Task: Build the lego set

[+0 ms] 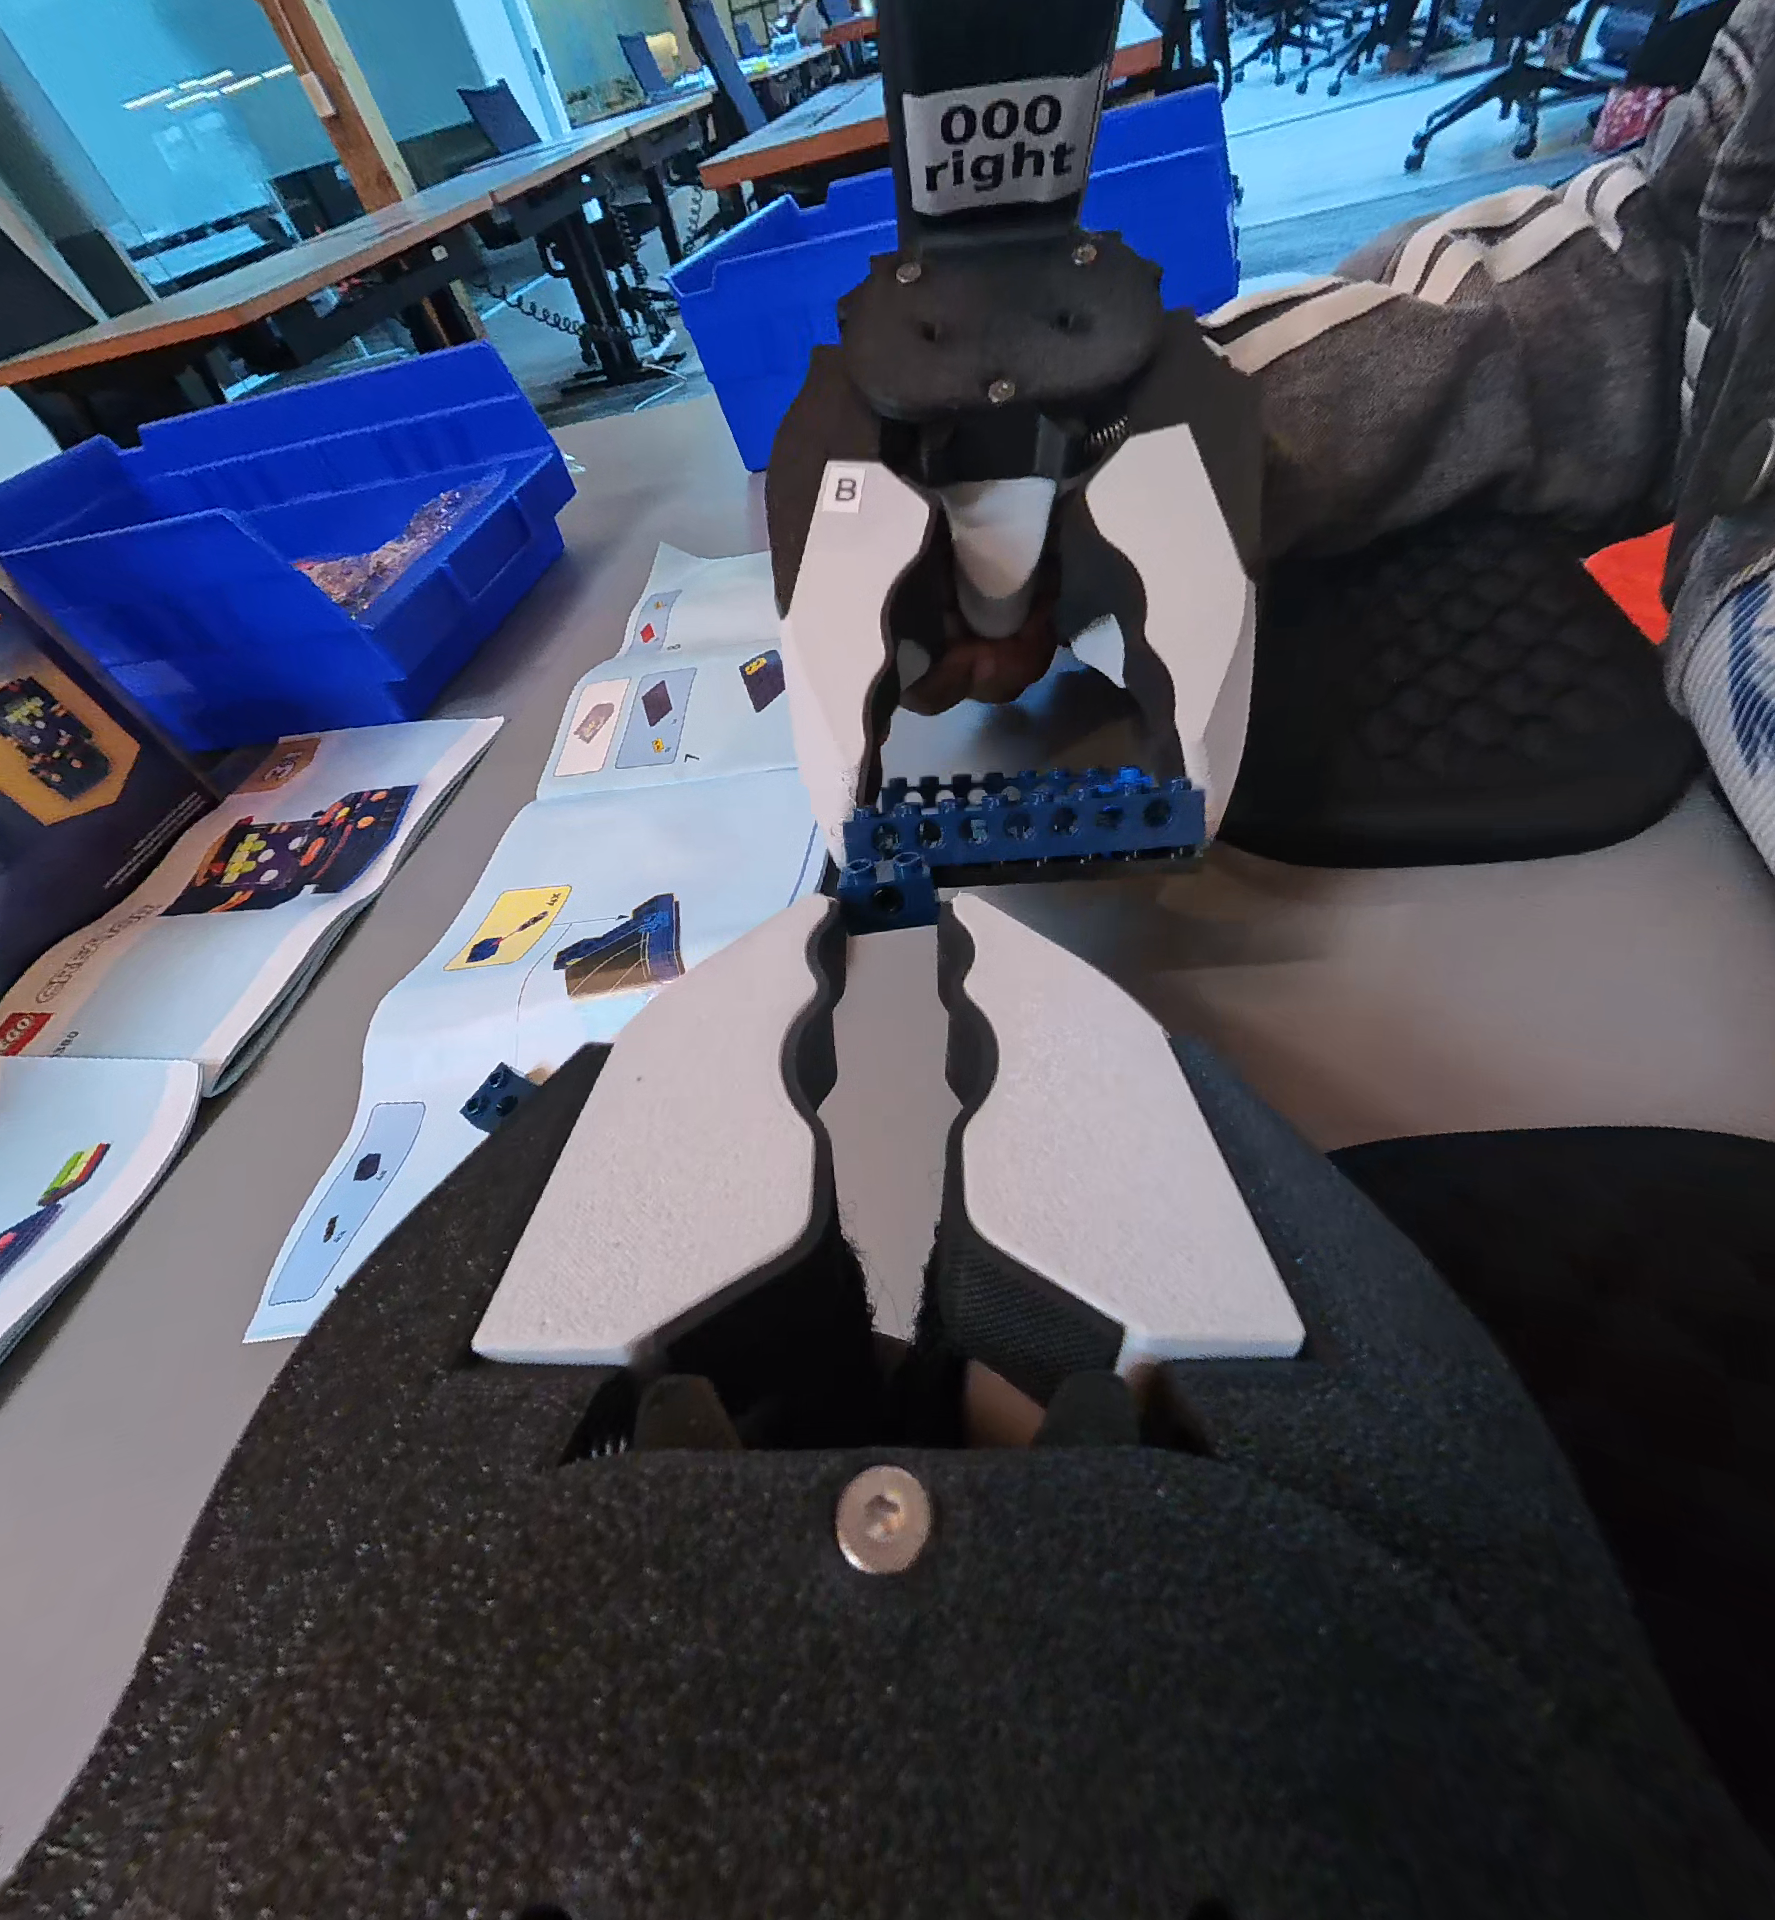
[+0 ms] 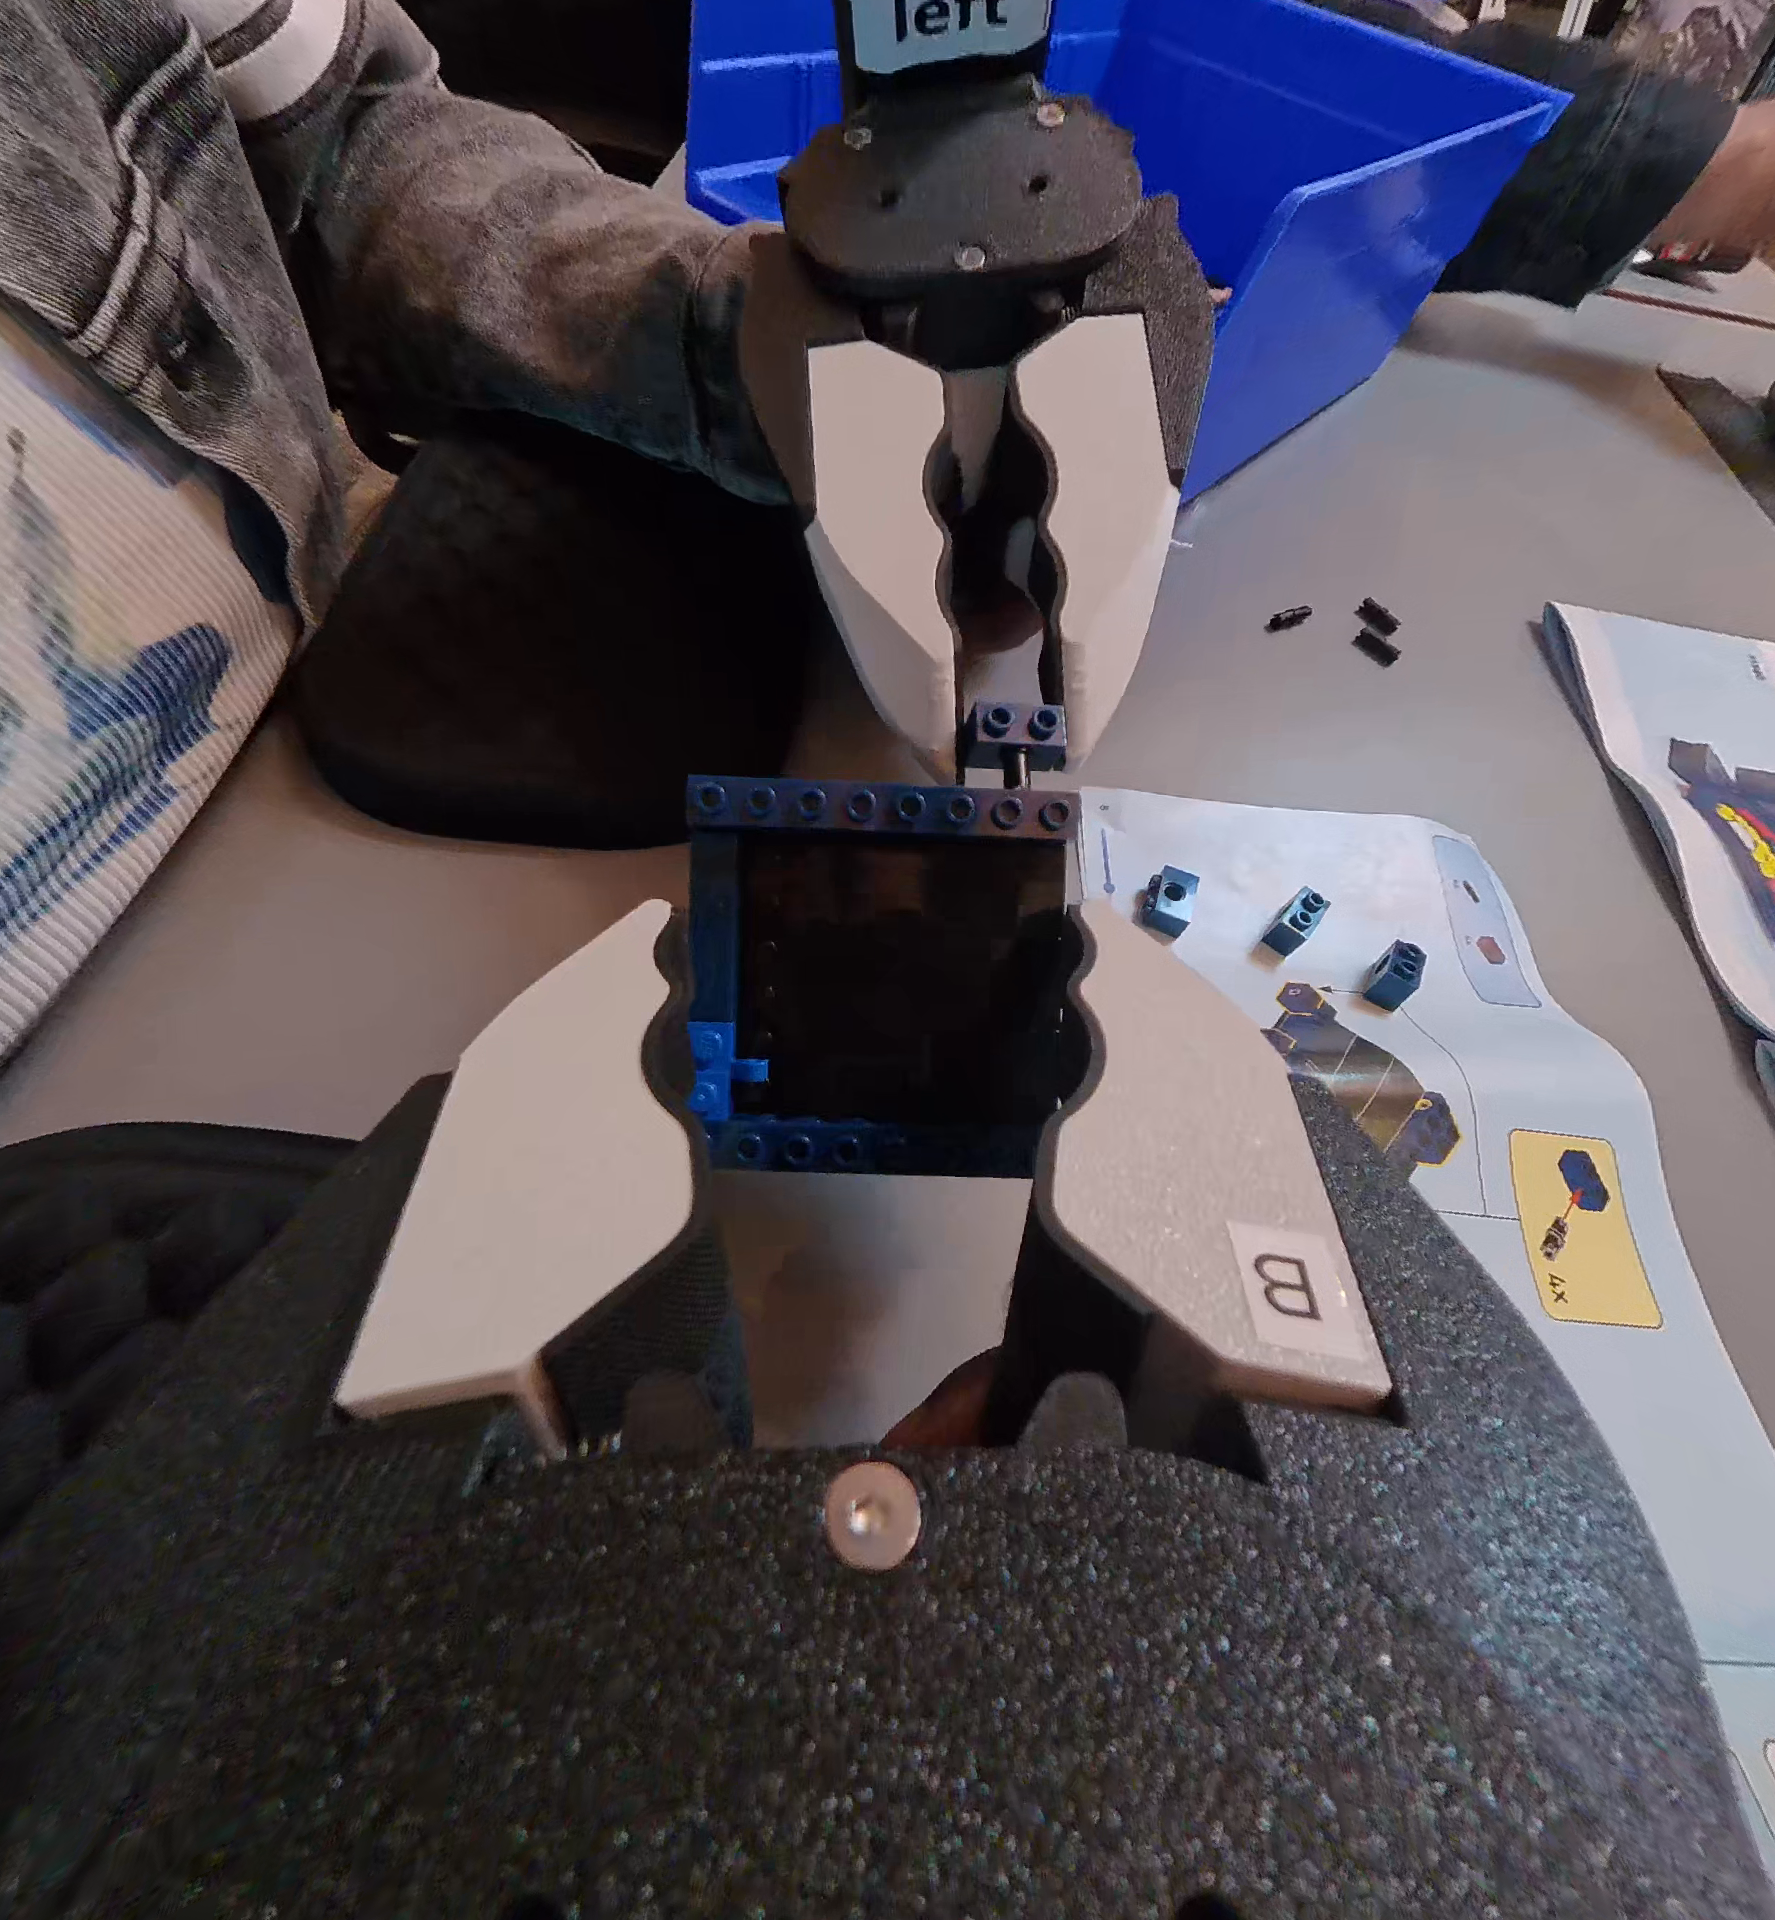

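Note:
My left gripper (image 1: 888,920) is shut on a small dark blue two-stud brick (image 1: 885,891) with a side hole and a dark pin. It shows in the right wrist view (image 2: 1014,736) too, pressed against the far wall of a square dark blue brick frame (image 2: 878,808). My right gripper (image 2: 867,987) is shut on that frame across its two sides, black plate inside. In the left wrist view the frame (image 1: 1018,826) sits between the right gripper's fingertips, just beyond my small brick.
Three loose small blue bricks (image 2: 1298,920) lie on an open instruction sheet (image 2: 1548,1195) to the right. Small black pins (image 2: 1371,629) lie on the grey table. Blue bins (image 1: 291,561) and booklets (image 1: 239,883) lie left. A person's sleeve (image 1: 1485,364) is behind. Both grippers' tips are close together, under 4 cm apart.

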Demonstrator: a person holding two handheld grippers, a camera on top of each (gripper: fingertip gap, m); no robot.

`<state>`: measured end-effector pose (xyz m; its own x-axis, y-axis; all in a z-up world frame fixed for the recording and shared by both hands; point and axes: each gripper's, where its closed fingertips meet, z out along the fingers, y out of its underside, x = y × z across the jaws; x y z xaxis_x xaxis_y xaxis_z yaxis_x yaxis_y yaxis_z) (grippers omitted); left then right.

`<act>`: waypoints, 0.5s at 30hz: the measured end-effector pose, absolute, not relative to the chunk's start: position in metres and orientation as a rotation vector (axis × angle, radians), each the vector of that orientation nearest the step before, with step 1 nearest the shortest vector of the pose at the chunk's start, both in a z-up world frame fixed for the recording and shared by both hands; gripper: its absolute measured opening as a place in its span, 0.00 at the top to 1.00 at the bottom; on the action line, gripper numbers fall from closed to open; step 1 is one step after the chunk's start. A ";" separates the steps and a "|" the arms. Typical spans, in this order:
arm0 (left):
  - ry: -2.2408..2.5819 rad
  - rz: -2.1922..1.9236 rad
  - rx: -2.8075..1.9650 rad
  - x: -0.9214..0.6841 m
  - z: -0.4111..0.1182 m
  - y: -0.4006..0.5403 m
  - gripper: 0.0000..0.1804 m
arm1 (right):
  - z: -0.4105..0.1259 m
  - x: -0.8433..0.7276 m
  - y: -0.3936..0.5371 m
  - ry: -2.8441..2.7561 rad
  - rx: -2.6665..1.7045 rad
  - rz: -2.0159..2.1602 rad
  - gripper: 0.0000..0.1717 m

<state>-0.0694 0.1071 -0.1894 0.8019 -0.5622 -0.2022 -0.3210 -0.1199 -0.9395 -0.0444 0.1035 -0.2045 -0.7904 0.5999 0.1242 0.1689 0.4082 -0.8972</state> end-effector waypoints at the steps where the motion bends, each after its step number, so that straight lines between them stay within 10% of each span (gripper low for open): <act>1: 0.697 -0.232 -1.727 -0.069 -0.190 0.107 0.91 | -0.205 -0.044 0.103 -2.245 -0.654 1.342 0.60; 15: 0.770 -0.132 -1.798 -0.070 -0.205 0.109 0.91 | -0.221 -0.044 0.105 -2.325 -0.656 1.188 0.60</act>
<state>-0.0701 0.1087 -0.2053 0.7810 -0.5591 -0.2784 -0.4347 -0.1666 -0.8850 -0.0442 0.1048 -0.2215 -0.7879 0.5918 0.1703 0.2087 0.5167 -0.8303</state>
